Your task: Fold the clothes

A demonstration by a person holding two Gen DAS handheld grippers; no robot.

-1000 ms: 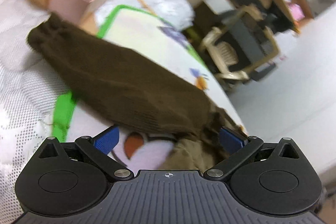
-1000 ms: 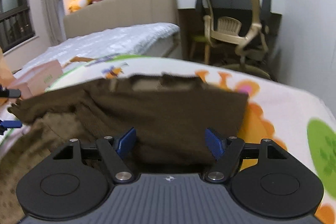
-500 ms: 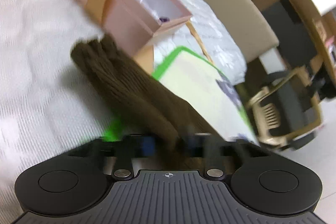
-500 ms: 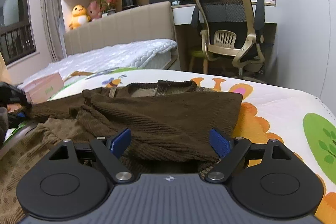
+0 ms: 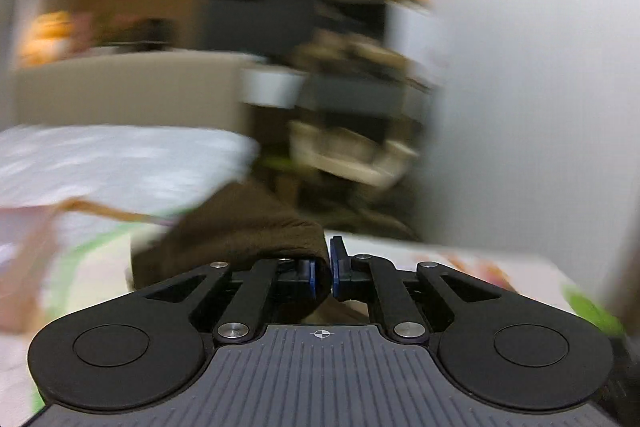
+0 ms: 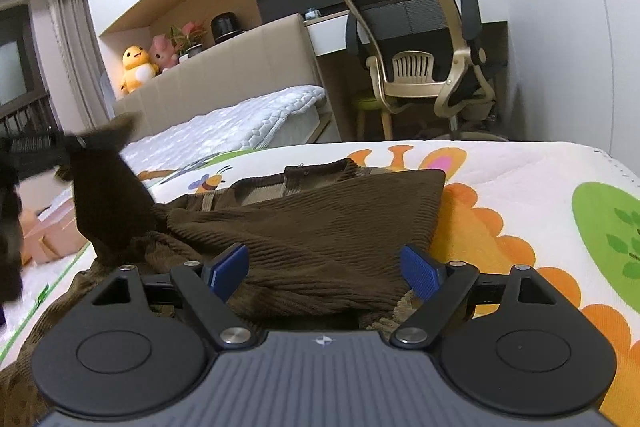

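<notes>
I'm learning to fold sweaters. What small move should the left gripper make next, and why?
Probably carry the sleeve across onto the sweater body. The left gripper is shut on the lifted sleeve, while the right gripper is open over the already folded side.

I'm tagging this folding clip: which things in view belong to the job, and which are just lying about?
Job:
- brown ribbed knit sweater, its sleeve lifted
- left gripper, shut on sleeve
- right gripper, open over sweater

Lying about:
- pink cardboard box
- beige mesh office chair
- yellow plush duck

White walls, beige headboard (image 6: 224, 67), mesh office chair (image 6: 420, 39), wooden shelf (image 6: 192, 3), curtained window (image 6: 16, 67)
</notes>
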